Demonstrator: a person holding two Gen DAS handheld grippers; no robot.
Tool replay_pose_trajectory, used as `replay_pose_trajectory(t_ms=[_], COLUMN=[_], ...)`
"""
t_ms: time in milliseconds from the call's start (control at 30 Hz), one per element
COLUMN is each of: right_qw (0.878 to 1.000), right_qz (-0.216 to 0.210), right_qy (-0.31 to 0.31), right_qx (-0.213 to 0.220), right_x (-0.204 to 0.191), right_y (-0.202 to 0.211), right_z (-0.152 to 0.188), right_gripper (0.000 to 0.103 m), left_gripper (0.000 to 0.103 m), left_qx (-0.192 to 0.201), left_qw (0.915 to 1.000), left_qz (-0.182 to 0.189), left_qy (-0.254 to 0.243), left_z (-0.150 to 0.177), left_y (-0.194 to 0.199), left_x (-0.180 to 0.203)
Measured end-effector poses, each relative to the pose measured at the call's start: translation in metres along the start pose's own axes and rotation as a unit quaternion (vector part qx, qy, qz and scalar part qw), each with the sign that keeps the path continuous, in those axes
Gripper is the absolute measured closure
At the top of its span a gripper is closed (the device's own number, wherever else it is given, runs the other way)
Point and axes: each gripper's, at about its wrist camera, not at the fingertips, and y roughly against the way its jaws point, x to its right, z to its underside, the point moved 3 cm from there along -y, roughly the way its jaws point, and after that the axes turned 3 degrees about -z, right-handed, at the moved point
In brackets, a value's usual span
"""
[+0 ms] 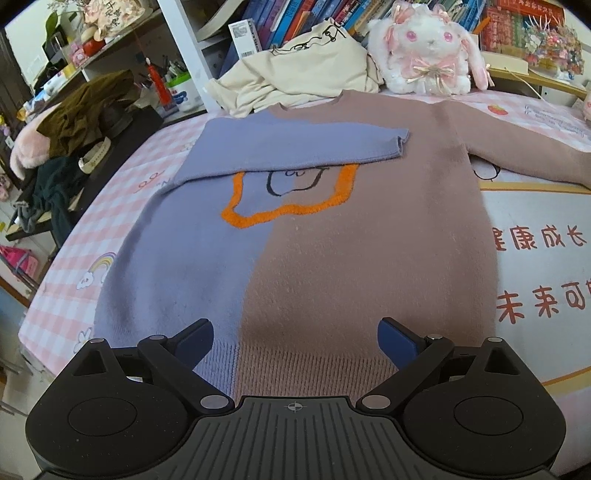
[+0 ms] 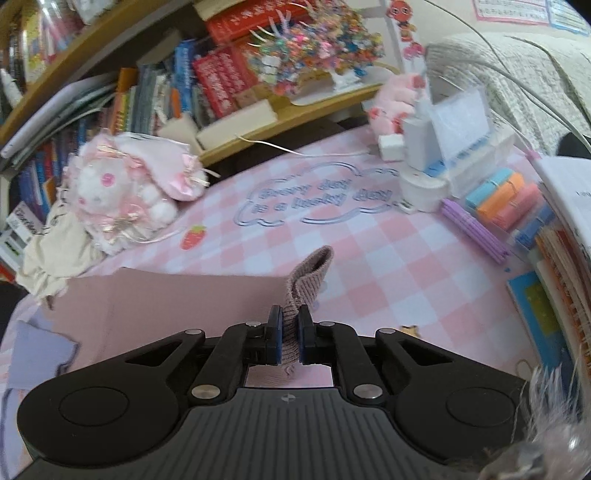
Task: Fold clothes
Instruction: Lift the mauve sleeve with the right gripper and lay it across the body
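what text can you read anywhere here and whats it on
"健康成长" – red characters on the bed sheet, right of the sweater
"未来可" – red characters lower on the same sheet, cut off at the frame edge
"Every day is a lucky day" – blue cloud print on the sheet, blurred, so a likely reading only
Book spines, the barcode label and the red boxes: too small or blurred to read

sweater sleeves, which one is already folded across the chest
The purple sleeve: it lies flat across the sweater front. The brown sleeve stretches sideways, its cuff pinched in the right hand-held gripper.
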Motion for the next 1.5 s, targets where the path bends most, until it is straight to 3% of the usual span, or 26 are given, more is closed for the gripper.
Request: replay_pose_trajectory(t_ms=[367, 667, 1067, 1367, 1500], right_qw=[0.998, 0.994, 0.993, 0.991, 0.987], right_qz=[-0.068, -0.096, -0.094, -0.088, -0.091], right_qy=[0.014, 0.043, 0.059, 0.097, 0.122], right_qx=[-0.001, 0.003, 0.035, 0.036, 0.043], right_x=[-0.062, -0.136, -0.269, -0.367, -0.407], right_y=[0.007, 0.003, -0.008, -0.030, -0.039], right_z=[-0.010, -0.004, 0.016, 0.036, 0.039], right_gripper=[0.095, 0.095, 0.095, 0.095, 0.095], left_gripper=[0.005, 0.004, 0.002, 0.002, 0.002], left_qx=[0.016, 0.058, 0.124, 0.158, 0.157], left_qw=[0.9998, 0.9965, 0.9796, 0.9685, 0.9689], left_qz=[0.014, 0.031, 0.078, 0.119, 0.121], left_qy=[-0.005, -0.051, -0.137, -0.151, -0.148], left_z=[-0.001, -0.004, -0.021, -0.026, -0.026], left_y=[-0.005, -0.014, -0.036, -0.046, -0.053], left_x=[-0.012, -0.036, -0.103, -0.147, -0.163])
